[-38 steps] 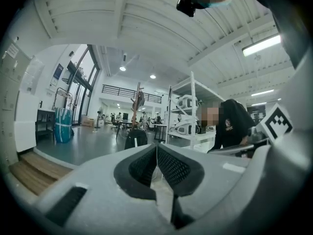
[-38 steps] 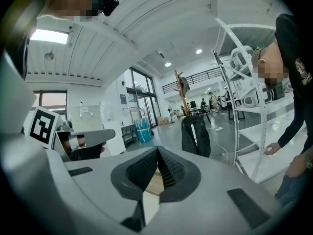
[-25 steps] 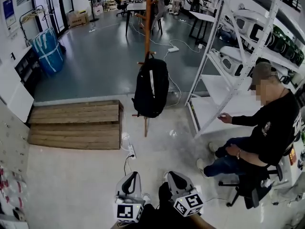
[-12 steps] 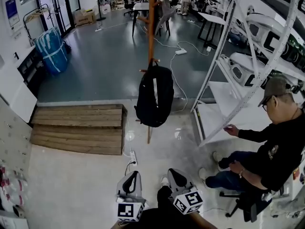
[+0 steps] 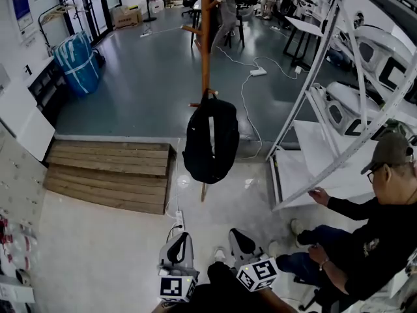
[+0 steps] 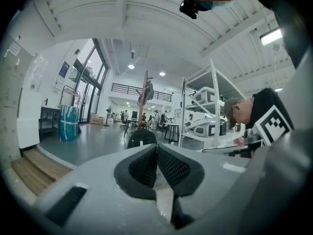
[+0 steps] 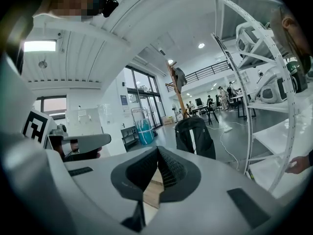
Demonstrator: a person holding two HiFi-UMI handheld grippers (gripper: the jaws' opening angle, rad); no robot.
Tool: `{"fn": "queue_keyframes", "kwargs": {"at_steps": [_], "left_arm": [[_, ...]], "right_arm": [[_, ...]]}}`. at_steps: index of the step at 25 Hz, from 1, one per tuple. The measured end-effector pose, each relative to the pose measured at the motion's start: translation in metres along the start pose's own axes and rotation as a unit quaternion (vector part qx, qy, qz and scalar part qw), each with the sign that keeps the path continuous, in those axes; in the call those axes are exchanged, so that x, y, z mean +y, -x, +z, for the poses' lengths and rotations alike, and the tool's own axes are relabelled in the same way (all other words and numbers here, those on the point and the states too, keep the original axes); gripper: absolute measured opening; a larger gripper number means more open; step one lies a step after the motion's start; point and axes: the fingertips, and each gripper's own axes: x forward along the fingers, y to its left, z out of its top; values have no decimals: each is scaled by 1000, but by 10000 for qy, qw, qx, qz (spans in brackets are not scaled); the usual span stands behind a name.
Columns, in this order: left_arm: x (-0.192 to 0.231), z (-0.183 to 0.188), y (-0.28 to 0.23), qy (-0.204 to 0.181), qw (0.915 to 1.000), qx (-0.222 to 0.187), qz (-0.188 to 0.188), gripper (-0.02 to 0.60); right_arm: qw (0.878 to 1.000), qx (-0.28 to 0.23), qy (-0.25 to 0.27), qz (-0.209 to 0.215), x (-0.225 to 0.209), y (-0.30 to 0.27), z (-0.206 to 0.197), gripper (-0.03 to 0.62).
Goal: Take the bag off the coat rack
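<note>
A black backpack [image 5: 210, 139] with a pale stripe hangs on a wooden coat rack [image 5: 205, 38] in the middle of the head view. It also shows in the left gripper view, the backpack [image 6: 141, 138] small and far off, and in the right gripper view as the backpack [image 7: 194, 136] below the rack pole [image 7: 176, 94]. My left gripper [image 5: 177, 241] and right gripper [image 5: 238, 238] are held low at the bottom of the head view, well short of the rack. Both are shut with nothing between the jaws.
A wooden platform [image 5: 111, 171] lies left of the rack. A power strip [image 5: 179, 219] and cables lie on the floor before it. A white metal shelf unit [image 5: 339, 109] stands to the right, with a seated person [image 5: 365, 240] beside it. A blue bundle [image 5: 77, 62] stands far left.
The view has shifted forward: the rack and backpack sit slightly nearer and the seated person has slid toward the lower right. Both grippers stay low and shut.
</note>
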Motion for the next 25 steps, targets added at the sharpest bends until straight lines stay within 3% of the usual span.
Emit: {"fn": "queue_keyframes", "kwargs": {"at_steps": [14,17,20,25], "left_arm": [[-19,5,-73,-6,9990,94,433,20],[-17,13,-88,69,9987,-229,461,20],[-13,11,-100,68,9986,-60,525,20],[-1,13,-128,137,9983,-185,541,20]], "right_arm": [[9994,98,35,332,-81,-47,23,12],[9994,87,-18,340,-91,-58,25,12],[9992,104,-21,380,-100,-70,26,12],[9992,128,7,377,-114,-93,31,12]]}}
